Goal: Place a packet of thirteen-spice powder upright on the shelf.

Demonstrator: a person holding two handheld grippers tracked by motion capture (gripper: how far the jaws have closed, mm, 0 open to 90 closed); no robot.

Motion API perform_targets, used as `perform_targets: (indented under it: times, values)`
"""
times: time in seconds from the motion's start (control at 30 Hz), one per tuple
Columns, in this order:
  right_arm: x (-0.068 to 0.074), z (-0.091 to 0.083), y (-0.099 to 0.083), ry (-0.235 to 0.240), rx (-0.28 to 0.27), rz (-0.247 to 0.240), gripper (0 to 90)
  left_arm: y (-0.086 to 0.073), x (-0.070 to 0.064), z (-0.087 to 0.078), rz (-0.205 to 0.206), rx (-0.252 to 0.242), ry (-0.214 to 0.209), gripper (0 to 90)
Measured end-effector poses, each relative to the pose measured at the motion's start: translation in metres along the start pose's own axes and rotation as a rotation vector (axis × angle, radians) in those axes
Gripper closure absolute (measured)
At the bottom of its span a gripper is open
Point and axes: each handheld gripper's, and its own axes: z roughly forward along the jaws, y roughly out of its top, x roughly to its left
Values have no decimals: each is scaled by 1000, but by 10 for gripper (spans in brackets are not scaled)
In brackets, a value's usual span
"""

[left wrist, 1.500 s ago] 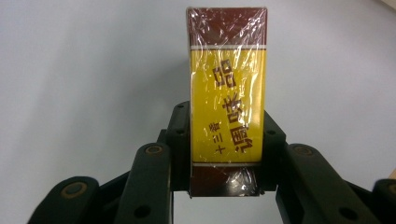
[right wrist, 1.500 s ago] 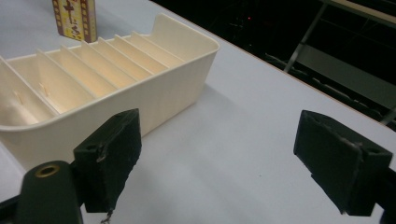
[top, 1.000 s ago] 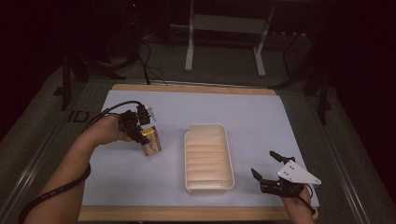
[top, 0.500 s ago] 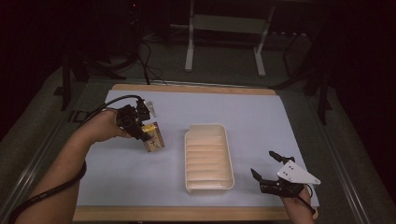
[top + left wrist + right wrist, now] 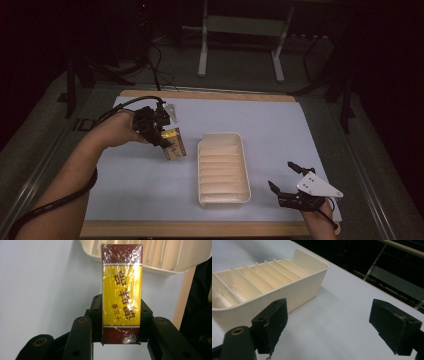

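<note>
My left gripper (image 5: pixel 161 131) is shut on a yellow and dark-red wrapped box (image 5: pixel 174 144), held just above the pale blue mat left of the cream tray (image 5: pixel 223 169). In the left gripper view the box (image 5: pixel 122 292) stands upright between the two black jaws, and the tray's rim (image 5: pixel 160 267) lies beyond it. The tray has several narrow ribbed compartments with nothing in them (image 5: pixel 259 277). My right gripper (image 5: pixel 284 176) rests near the mat's front right corner, right of the tray, open with nothing between its fingers (image 5: pixel 270 320).
The mat (image 5: pixel 270 125) covers a wooden-edged table (image 5: pixel 200 229). Dark floor, cables and a metal stand (image 5: pixel 240 30) lie beyond the far edge. Bare mat stretches behind and to the right of the tray.
The left gripper has carried the box slightly right, toward the tray. The right gripper has stayed in place, open.
</note>
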Motion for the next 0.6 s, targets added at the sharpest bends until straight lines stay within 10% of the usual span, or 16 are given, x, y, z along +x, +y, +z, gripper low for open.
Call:
perform_targets:
  times: [0.6]
  values:
    - [0,0,0,5,-1,-2,152,33,-7,-1,59,-180,-12,676]
